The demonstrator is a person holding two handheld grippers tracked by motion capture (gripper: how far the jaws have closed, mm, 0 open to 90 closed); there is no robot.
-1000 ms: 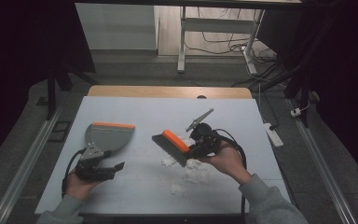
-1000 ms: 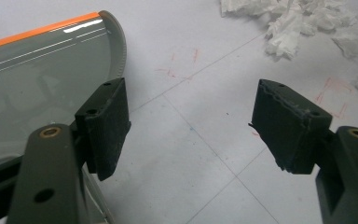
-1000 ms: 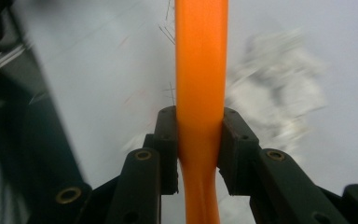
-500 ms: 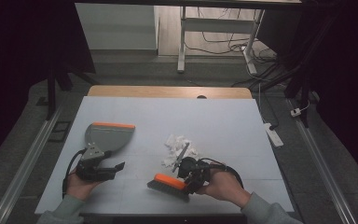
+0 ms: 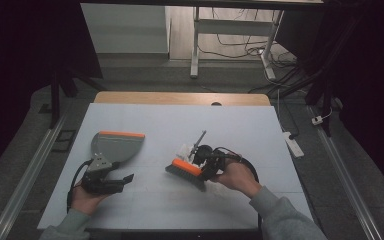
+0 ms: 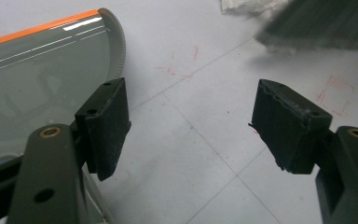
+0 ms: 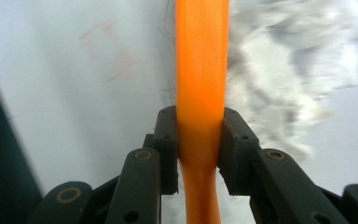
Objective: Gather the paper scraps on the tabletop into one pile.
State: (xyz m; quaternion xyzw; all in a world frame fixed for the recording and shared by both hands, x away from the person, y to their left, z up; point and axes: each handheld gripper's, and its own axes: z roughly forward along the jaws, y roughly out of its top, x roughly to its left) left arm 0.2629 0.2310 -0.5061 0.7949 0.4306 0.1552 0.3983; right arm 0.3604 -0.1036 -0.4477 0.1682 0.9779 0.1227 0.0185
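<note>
Right gripper (image 7: 200, 140) clamped its black pads on the smooth orange brush (image 5: 186, 169) back, dark bristles beside crumpled white paper (image 7: 284, 88) at mid-table. Left gripper (image 6: 191, 126) gaped empty near the curved grey dustpan (image 5: 116, 146), left.

Right gripper (image 5: 206, 162) clamped on orange-backed brush (image 5: 186, 172) beside white crumpled paper (image 5: 184, 150), dustpan (image 5: 116, 145) left.
</note>
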